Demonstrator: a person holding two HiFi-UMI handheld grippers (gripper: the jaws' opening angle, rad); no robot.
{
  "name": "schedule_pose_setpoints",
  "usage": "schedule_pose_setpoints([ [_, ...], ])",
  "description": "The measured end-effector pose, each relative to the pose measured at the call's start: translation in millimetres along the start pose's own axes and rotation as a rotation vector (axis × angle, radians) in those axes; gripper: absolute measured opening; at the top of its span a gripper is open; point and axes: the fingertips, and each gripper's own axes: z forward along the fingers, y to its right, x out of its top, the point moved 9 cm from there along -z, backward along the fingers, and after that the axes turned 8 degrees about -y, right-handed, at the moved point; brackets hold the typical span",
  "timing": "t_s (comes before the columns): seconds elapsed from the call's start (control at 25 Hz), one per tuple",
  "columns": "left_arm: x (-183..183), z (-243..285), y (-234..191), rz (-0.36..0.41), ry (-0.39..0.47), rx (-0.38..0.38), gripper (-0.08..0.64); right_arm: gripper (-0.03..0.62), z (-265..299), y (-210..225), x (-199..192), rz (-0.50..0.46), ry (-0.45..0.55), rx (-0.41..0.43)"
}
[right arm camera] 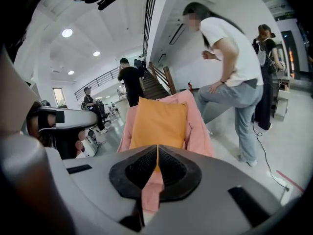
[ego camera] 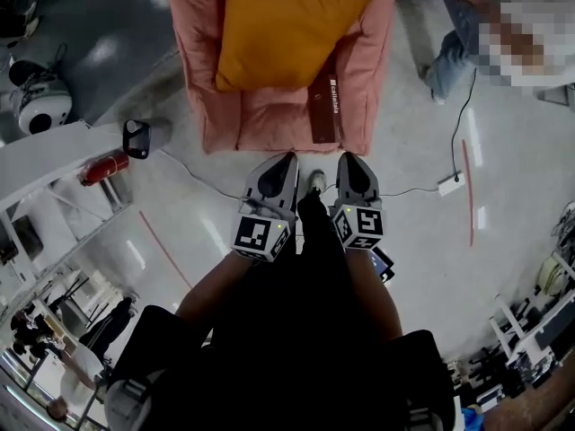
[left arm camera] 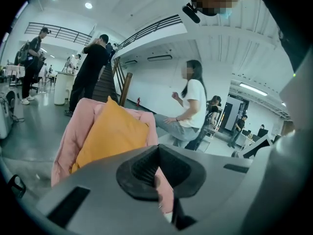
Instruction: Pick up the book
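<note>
The left gripper (ego camera: 286, 162) and the right gripper (ego camera: 349, 161) are both shut tight with nothing in them, and the brown book (ego camera: 323, 110) lies on the pink chair (ego camera: 193, 61) beside the yellow cushion (ego camera: 287, 25).

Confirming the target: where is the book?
In the head view, the brown book lies on the pink armchair, by its picture-right arm, below the orange cushion.

Bright, even indoor light from round ceiling lights (right arm camera: 67, 33) glares off the glossy floor (ego camera: 422, 241) (fisheye edges bend, corners black).
</note>
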Motion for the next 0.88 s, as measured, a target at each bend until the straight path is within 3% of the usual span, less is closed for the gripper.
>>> schedule_pose_setpoints([
  [0.88,-46.1,71.2,-49.7,-0.066,-0.091,-0.003,0.006,0.054,122.1,53.6,-80.4,0.032,-0.199,-0.049],
])
